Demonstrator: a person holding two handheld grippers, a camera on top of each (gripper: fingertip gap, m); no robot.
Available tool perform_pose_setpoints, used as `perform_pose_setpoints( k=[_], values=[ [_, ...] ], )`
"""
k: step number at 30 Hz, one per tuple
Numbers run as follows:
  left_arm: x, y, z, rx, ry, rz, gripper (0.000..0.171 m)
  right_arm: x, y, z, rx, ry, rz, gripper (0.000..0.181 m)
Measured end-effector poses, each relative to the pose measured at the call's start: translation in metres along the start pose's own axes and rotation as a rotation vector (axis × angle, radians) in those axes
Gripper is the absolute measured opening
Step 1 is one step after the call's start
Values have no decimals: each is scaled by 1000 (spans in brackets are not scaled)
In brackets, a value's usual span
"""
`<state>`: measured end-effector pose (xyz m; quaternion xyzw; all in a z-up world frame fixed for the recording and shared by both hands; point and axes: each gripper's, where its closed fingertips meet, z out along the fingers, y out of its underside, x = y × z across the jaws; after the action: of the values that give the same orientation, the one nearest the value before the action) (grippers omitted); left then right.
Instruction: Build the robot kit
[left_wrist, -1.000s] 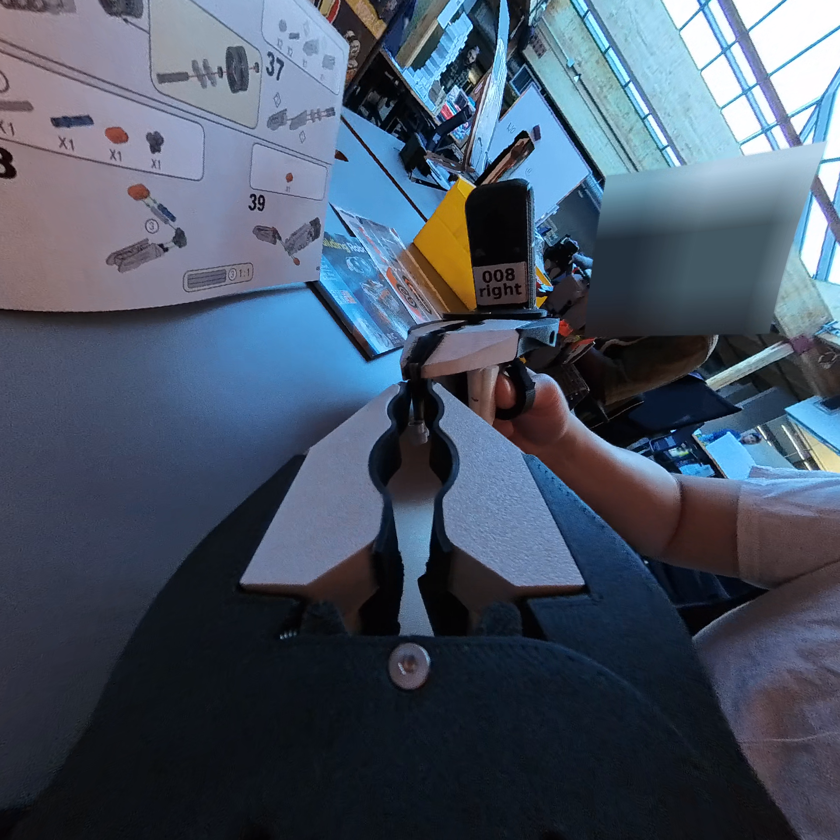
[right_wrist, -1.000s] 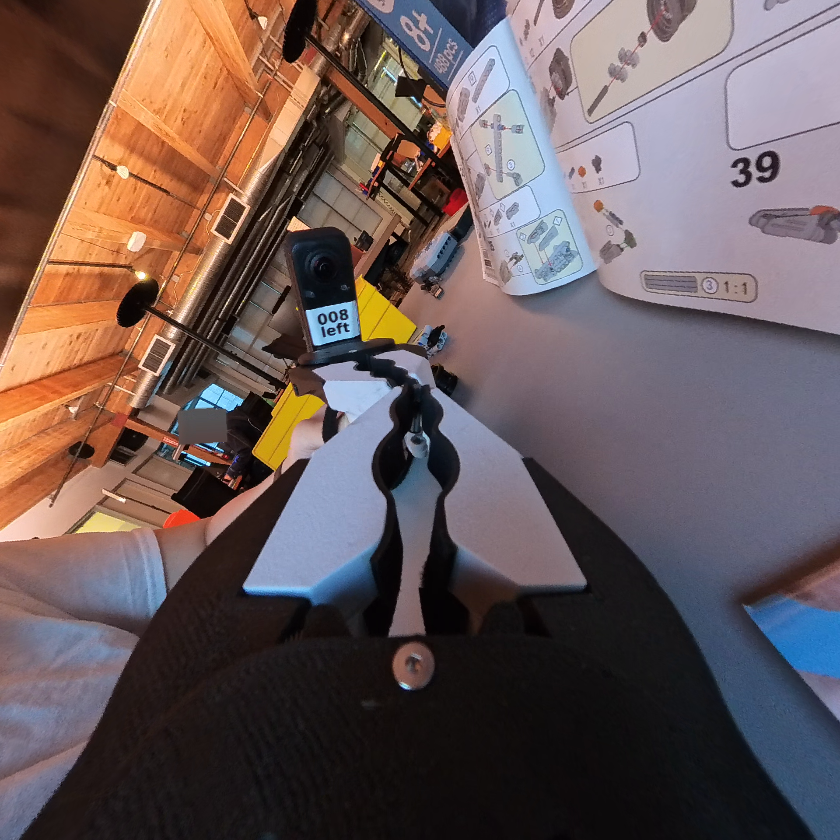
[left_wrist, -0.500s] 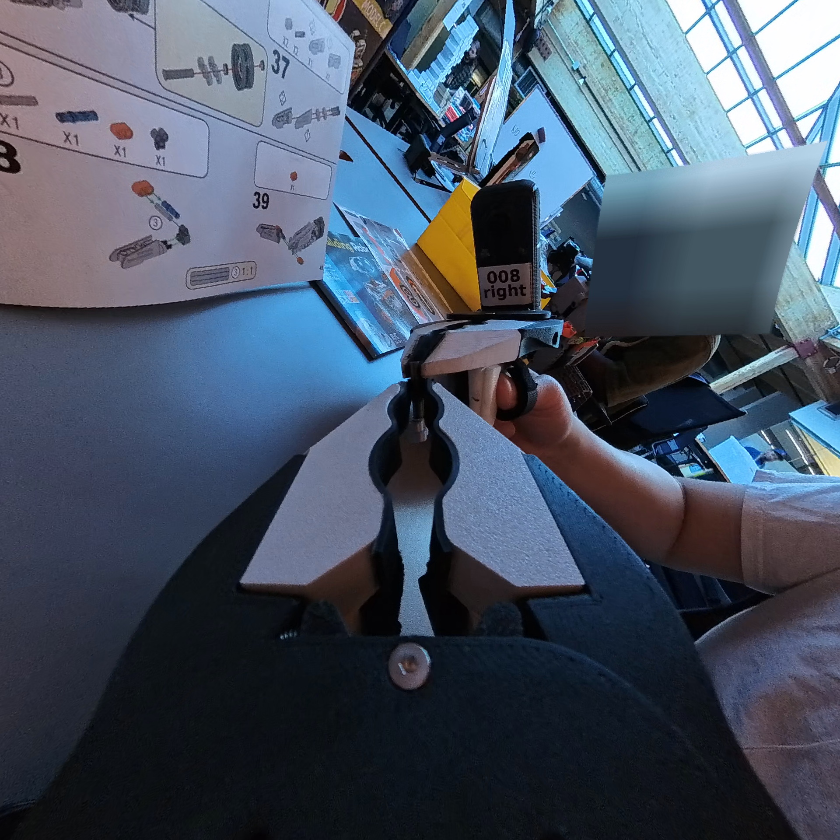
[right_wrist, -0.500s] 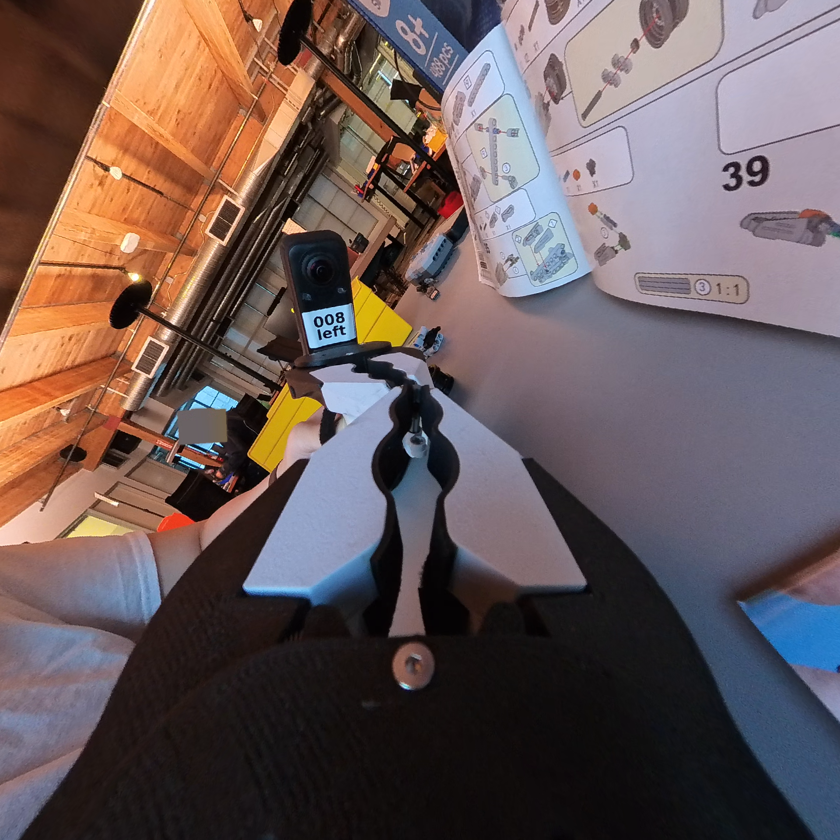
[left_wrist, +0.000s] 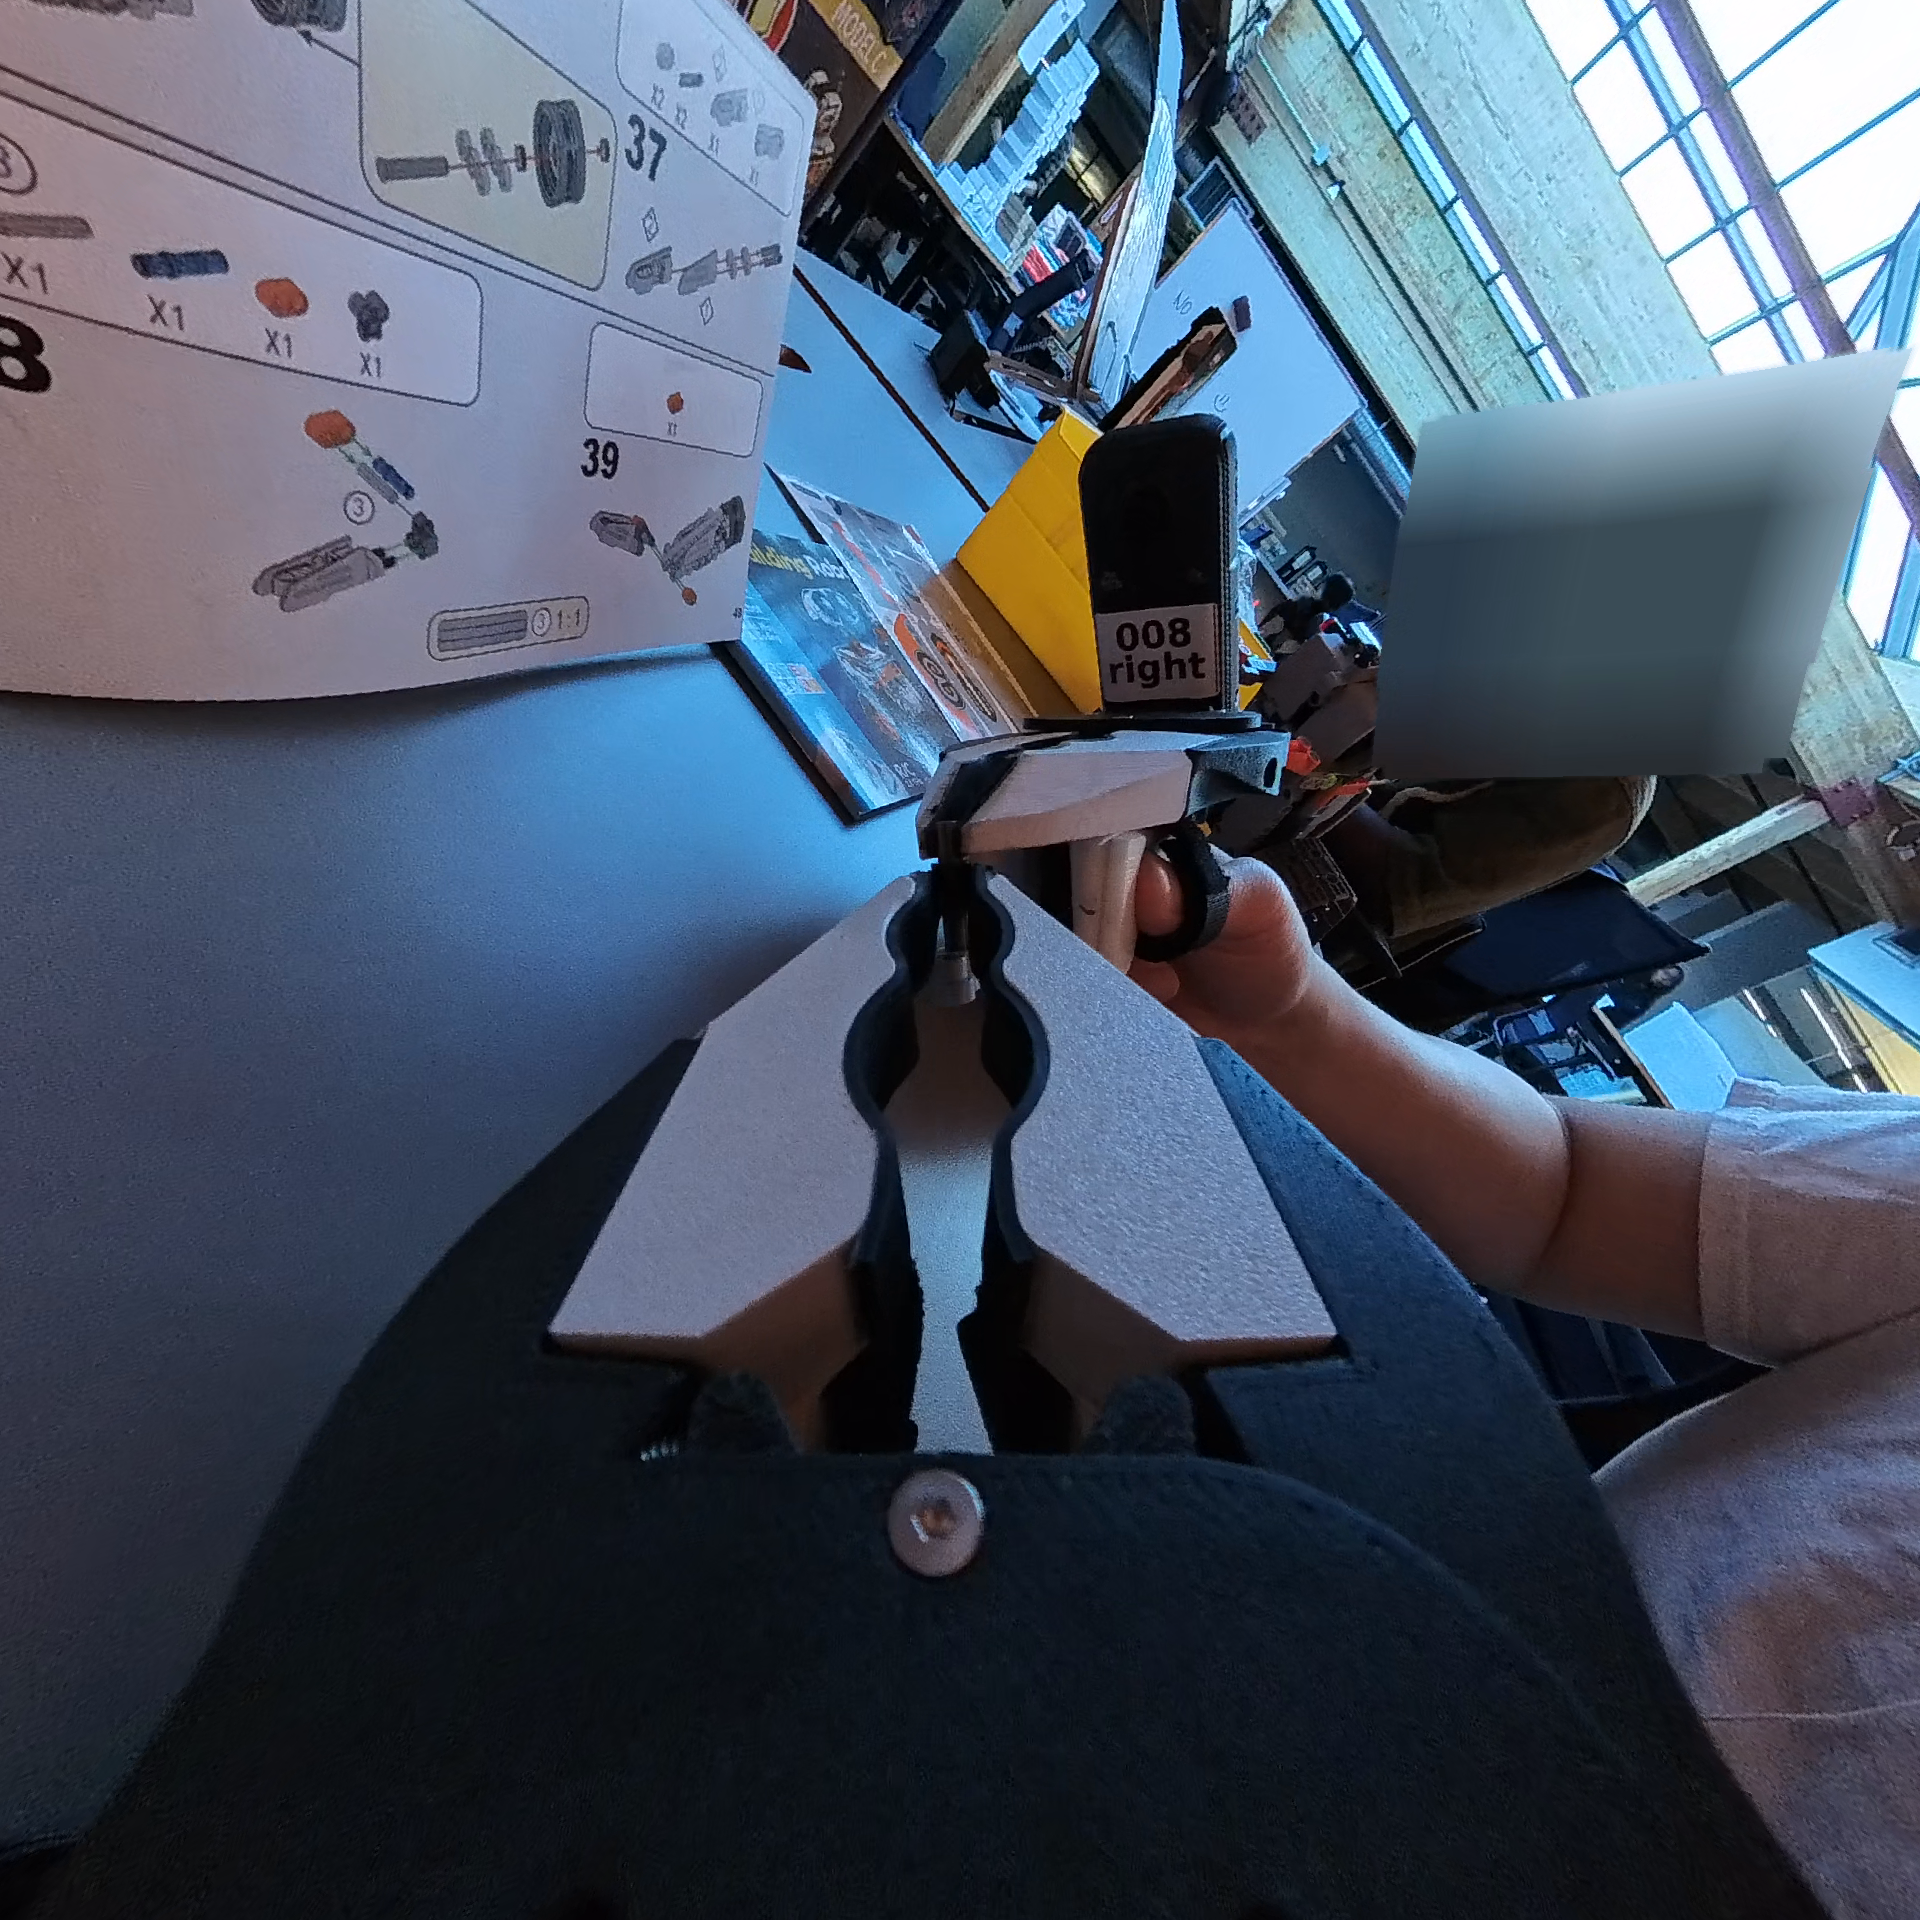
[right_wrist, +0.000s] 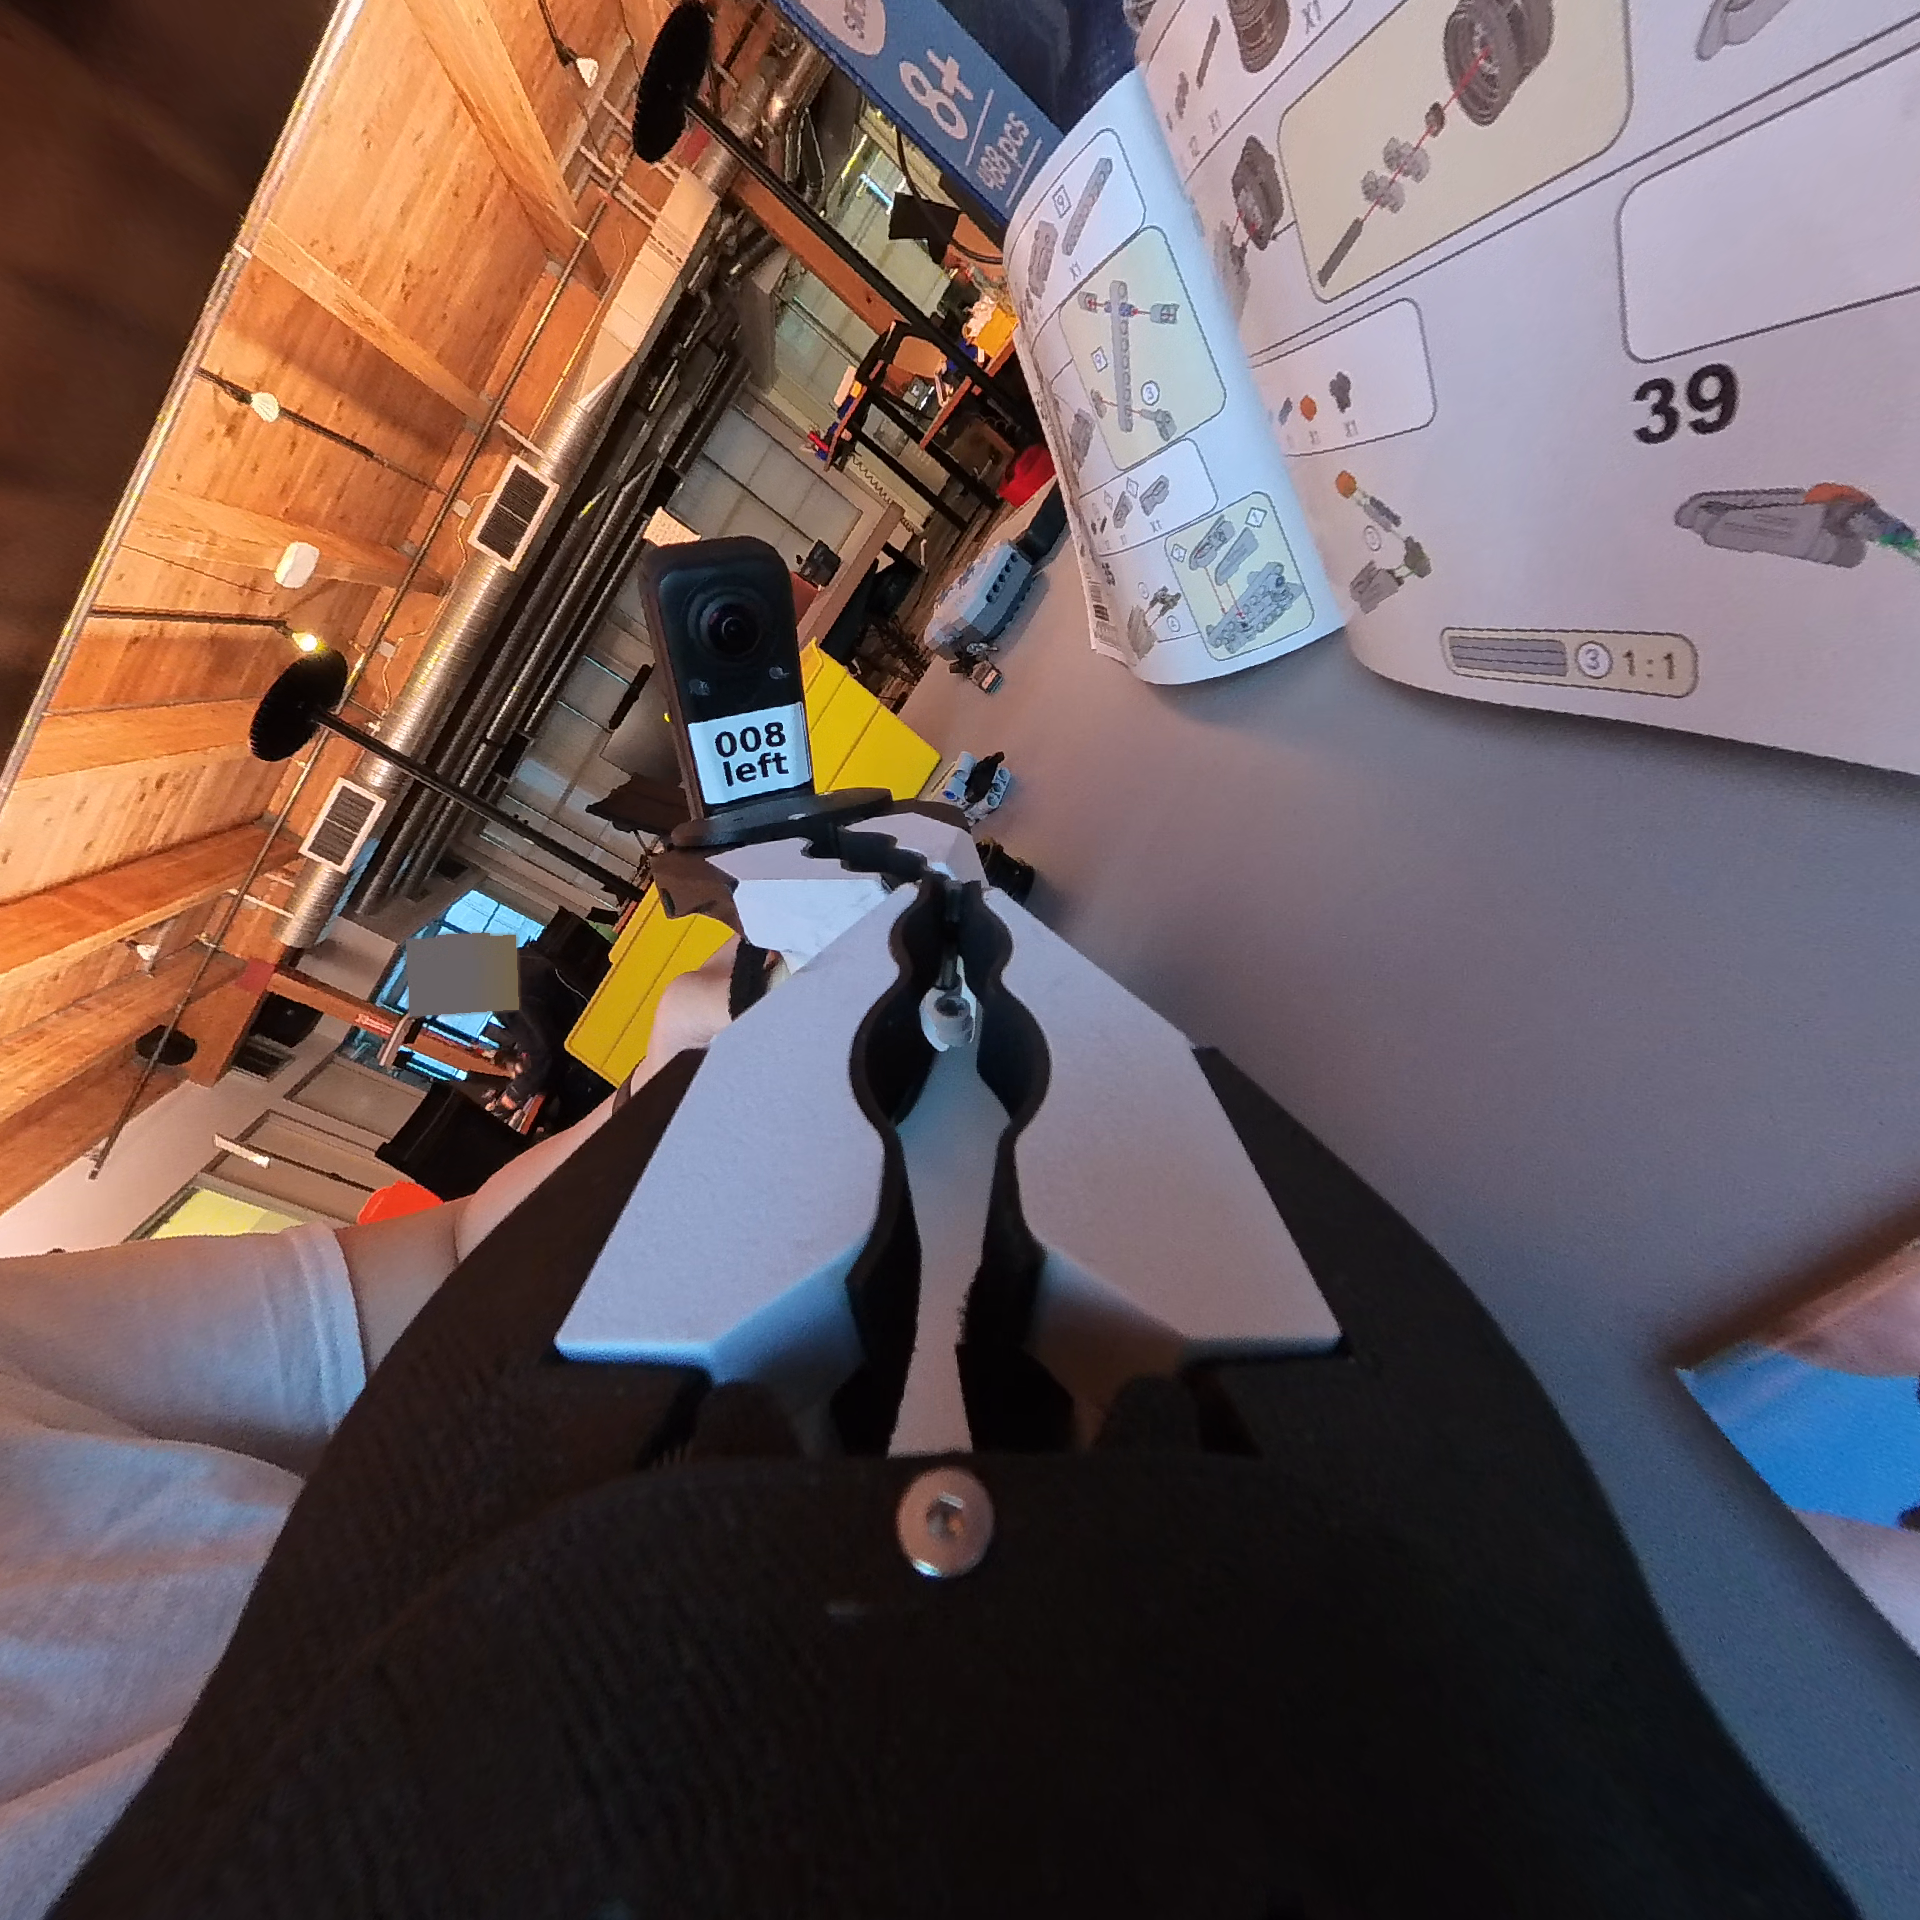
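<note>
My left gripper (left_wrist: 948, 896) and my right gripper (right_wrist: 948, 896) meet tip to tip above a grey table (left_wrist: 312, 987), each held in a hand. Both are shut. A thin black axle (left_wrist: 949, 868) runs between the two tips. A light grey connector (left_wrist: 954, 975) sits on it in the hollow behind the left fingertips. In the right wrist view a pale connector (right_wrist: 948, 1013) sits on the axle (right_wrist: 951, 920) in the hollow behind the right fingertips. I cannot tell whether this is one joined piece or two. The right gripper (left_wrist: 940, 826) and the left gripper (right_wrist: 920, 868) each show in the other's view.
An open instruction booklet (left_wrist: 312, 395) lies on the table; it also shows in the right wrist view (right_wrist: 1558, 343). A printed box (left_wrist: 862, 665) and a yellow bin (left_wrist: 1039, 540) lie beyond. Small loose parts (right_wrist: 982, 779) sit near another yellow bin (right_wrist: 873, 738). The tips of both grippers are at nearly the same place.
Both grippers stay shut and tip to tip. The views have shifted slightly, so the booklet has drifted a little in both.
</note>
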<state>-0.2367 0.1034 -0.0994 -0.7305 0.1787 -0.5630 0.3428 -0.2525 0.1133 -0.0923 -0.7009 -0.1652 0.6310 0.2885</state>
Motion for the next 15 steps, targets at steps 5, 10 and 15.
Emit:
perform_pose_setpoints(
  k=[5,10,15],
  values=[
    [0,0,0,1,3,-3,4,0,0,0,2,-2,1,2],
    [6,-4,-2,16,74,-16,7,-3,-4,-2,17,-35,1,3],
    [3,-5,-5,-9,20,87,22,-3,-3,-1,7,-42,4,3]
  ],
)
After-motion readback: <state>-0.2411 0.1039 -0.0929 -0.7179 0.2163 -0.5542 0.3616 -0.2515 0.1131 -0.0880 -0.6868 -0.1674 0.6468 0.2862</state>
